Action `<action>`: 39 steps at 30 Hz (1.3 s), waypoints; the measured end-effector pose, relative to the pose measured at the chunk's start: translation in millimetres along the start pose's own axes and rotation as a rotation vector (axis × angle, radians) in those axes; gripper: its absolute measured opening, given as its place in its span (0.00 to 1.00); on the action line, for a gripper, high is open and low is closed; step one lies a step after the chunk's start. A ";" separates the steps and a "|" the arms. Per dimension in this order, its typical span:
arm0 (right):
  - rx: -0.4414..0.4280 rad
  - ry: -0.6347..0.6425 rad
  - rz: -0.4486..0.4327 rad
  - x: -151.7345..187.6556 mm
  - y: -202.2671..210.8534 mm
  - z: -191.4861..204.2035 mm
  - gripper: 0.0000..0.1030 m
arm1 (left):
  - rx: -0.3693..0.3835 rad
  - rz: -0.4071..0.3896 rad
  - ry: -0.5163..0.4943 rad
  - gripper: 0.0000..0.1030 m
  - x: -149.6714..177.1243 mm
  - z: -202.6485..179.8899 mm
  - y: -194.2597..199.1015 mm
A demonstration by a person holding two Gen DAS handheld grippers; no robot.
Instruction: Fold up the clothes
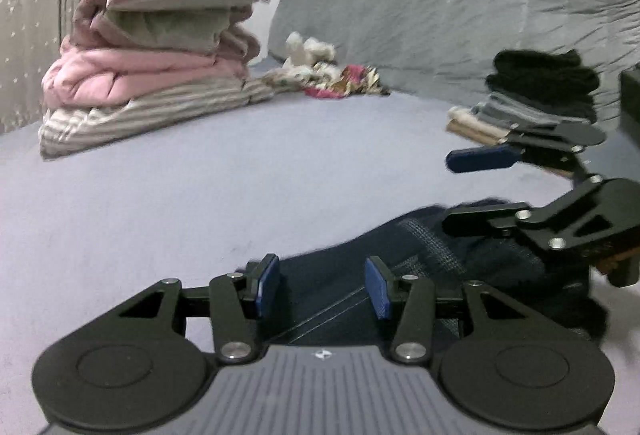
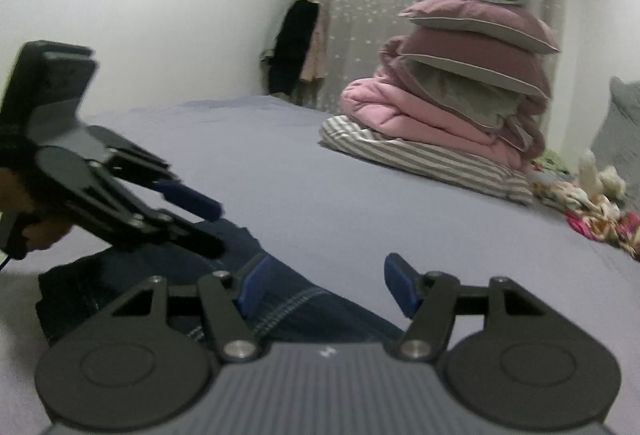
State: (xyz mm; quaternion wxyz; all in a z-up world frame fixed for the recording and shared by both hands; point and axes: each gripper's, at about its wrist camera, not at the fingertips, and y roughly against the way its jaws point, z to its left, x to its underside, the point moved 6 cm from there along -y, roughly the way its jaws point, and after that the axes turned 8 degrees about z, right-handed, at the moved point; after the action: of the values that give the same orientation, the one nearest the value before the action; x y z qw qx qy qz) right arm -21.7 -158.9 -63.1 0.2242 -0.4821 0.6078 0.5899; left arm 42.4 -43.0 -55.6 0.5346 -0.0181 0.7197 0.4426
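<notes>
Only the left wrist view showed a folded dark stack [image 1: 544, 83]. Both tongs stood open, gripping nothing: left gripper [image 1: 324, 287] and right gripper [image 2: 328, 287] above dark jeans [image 2: 300, 307], apparently flat on the lilac bed [image 2: 360, 203].

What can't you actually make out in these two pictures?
- Dark jeans: left wrist view, near part hidden behind the left gripper; no telling how far they are folded.
- Folded stack: left wrist view, partly hidden by the right gripper.
- Hanging clothes: right wrist view, too blurred to identify.
- Flowery cloth: right wrist view, cut off at the edge.
</notes>
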 end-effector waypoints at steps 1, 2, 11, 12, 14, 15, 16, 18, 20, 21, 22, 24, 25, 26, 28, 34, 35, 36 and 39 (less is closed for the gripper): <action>-0.004 0.001 0.010 1.0 -3.7 1.4 0.59 | -0.003 0.003 0.001 0.44 2.3 1.7 -4.2; -0.008 0.001 0.021 2.2 -7.4 2.3 0.59 | -0.005 0.004 0.000 0.44 4.3 3.0 -7.7; -0.044 -0.080 0.103 27.8 -28.5 -7.9 0.57 | -0.023 -0.026 0.000 0.45 13.5 1.1 -16.7; -0.036 -0.070 0.104 29.1 -29.1 -6.3 0.57 | -0.027 -0.023 -0.004 0.45 12.9 0.1 -16.4; -0.023 -0.058 0.103 28.8 -28.0 -3.3 0.57 | -0.038 -0.010 -0.005 0.46 9.9 -2.3 -12.2; -0.017 -0.056 0.102 27.3 -26.5 -2.3 0.59 | -0.046 -0.001 -0.003 0.46 8.2 -3.9 -9.5; -0.006 -0.051 0.100 25.1 -24.3 -0.9 0.62 | -0.057 0.008 0.001 0.46 6.7 -5.6 -7.2; 0.005 -0.046 0.092 19.1 -16.7 1.9 0.69 | -0.083 0.030 0.003 0.46 4.0 -9.2 -4.0; 0.012 -0.043 0.079 12.6 -8.4 5.0 0.70 | -0.118 0.056 0.001 0.46 2.8 -13.3 -1.0; 0.010 -0.045 0.074 9.2 -4.2 6.6 0.70 | -0.132 0.068 0.007 0.46 2.8 -16.0 1.1; 0.006 -0.049 0.071 5.6 0.3 8.7 0.70 | -0.147 0.080 0.012 0.46 2.9 -18.7 3.3; 0.003 -0.053 0.073 0.9 6.0 13.1 0.71 | -0.176 0.100 0.018 0.46 3.7 -24.6 8.0; 0.003 -0.049 0.078 -0.6 7.7 16.0 0.71 | -0.190 0.106 0.015 0.46 4.5 -27.9 10.4; 0.003 -0.045 0.082 -1.9 9.3 19.0 0.71 | -0.205 0.112 0.012 0.46 5.3 -30.7 12.3; 0.000 -0.040 0.096 -2.8 11.2 25.7 0.72 | -0.233 0.121 0.008 0.46 7.3 -35.8 16.1; -0.007 0.027 0.149 0.5 6.8 45.8 0.74 | -0.265 0.139 0.025 0.46 18.0 -37.0 19.6; -0.007 0.035 0.159 2.3 4.8 47.9 0.74 | -0.271 0.138 0.019 0.46 19.7 -37.3 19.9; -0.006 0.041 0.169 4.3 2.7 49.7 0.74 | -0.276 0.137 0.014 0.46 21.3 -37.6 20.2; -0.001 0.060 0.205 13.0 -6.2 53.7 0.74 | -0.287 0.128 -0.002 0.46 26.1 -38.9 20.2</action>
State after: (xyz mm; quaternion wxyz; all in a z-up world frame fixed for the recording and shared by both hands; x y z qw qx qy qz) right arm -38.0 -112.0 -88.1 0.1439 -0.4350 0.6601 0.5953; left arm -8.1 -44.7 -62.2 0.4979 -0.0477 0.6483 0.5741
